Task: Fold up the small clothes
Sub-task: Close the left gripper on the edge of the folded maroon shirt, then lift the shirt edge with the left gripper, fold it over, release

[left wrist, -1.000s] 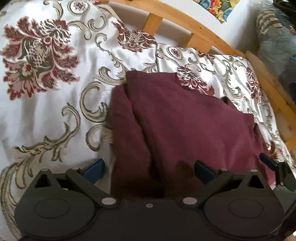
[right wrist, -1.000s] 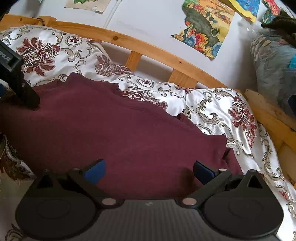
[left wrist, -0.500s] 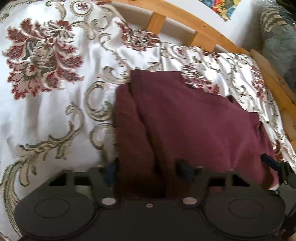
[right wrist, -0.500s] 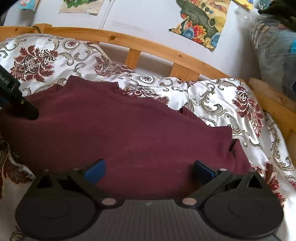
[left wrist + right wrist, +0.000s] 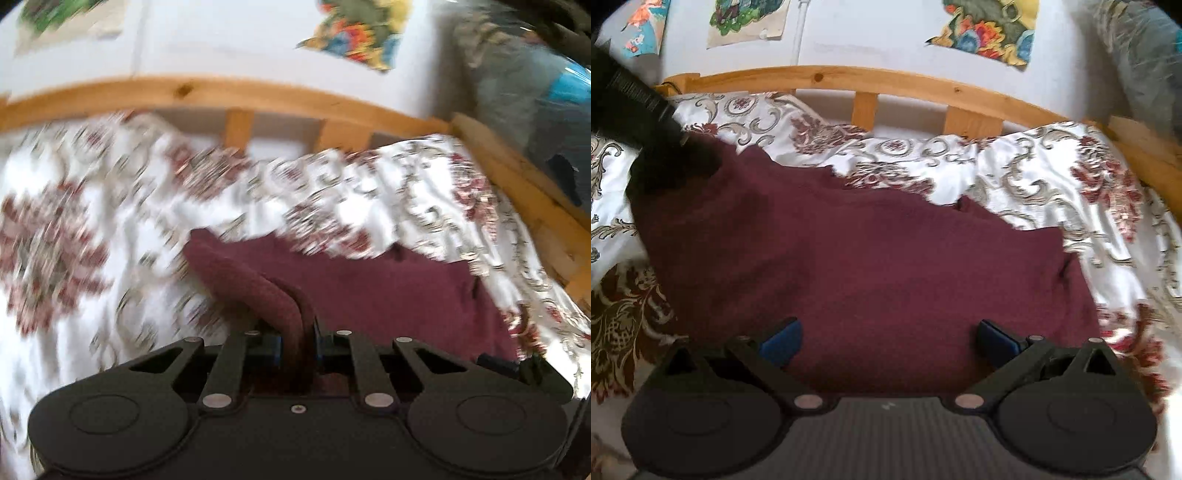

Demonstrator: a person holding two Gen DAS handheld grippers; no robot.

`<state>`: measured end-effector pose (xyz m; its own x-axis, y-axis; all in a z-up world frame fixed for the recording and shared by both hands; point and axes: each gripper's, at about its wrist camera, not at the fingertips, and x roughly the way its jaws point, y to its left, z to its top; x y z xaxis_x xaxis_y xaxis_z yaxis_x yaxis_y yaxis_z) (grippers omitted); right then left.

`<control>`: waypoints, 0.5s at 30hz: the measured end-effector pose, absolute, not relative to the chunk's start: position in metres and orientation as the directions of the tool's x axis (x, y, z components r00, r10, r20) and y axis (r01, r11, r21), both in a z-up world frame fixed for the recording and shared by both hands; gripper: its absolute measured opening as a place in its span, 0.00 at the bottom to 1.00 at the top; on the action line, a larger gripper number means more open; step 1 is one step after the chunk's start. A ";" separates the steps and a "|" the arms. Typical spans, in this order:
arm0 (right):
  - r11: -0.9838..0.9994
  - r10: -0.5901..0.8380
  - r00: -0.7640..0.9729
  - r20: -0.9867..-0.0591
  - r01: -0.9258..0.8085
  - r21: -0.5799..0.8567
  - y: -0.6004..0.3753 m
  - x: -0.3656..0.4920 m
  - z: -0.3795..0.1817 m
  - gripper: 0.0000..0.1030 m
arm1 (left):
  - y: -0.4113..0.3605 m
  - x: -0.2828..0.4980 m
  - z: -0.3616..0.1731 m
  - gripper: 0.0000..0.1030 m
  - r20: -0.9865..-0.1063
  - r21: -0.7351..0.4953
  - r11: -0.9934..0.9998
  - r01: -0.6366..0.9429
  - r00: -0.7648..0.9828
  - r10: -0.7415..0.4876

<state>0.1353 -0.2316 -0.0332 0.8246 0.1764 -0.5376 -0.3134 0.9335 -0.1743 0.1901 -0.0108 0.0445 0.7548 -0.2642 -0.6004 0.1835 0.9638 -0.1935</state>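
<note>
Closing left tongs pinch maroon garment | right tongs wide, empty; bed rail behind

A wooden-railed bed carries a white floral bedspread; a maroon garment lies spread across it.

My left cam: low over bed, close behind garment, facing headboard. My right cam: likewise, slightly back. Both share garment, headboard, wall poster.
</note>
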 end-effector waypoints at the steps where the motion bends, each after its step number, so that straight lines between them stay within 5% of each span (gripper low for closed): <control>1: 0.935 0.170 0.828 -0.535 -0.307 -0.179 -0.235 0.132 -0.031 1.00 | -0.024 0.192 0.053 0.16 -0.594 -0.180 0.962 0.207 0.756 -0.274; 8: 0.918 0.102 0.848 -0.519 -0.281 -0.279 -0.266 0.095 -0.022 1.00 | -0.117 0.198 0.071 0.15 -0.555 -0.133 0.893 0.429 0.714 -0.426; 15: 0.916 0.021 0.832 -0.554 -0.239 -0.324 -0.288 0.079 -0.034 1.00 | -0.191 0.204 0.033 0.15 -0.640 -0.106 0.829 0.550 0.600 -0.480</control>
<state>0.0787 -0.2876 -0.0343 0.8323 0.0211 -0.5539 -0.2386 0.9156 -0.3236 0.2042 -0.1907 0.0327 0.5997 -0.4800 -0.6403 0.5498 0.8285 -0.1061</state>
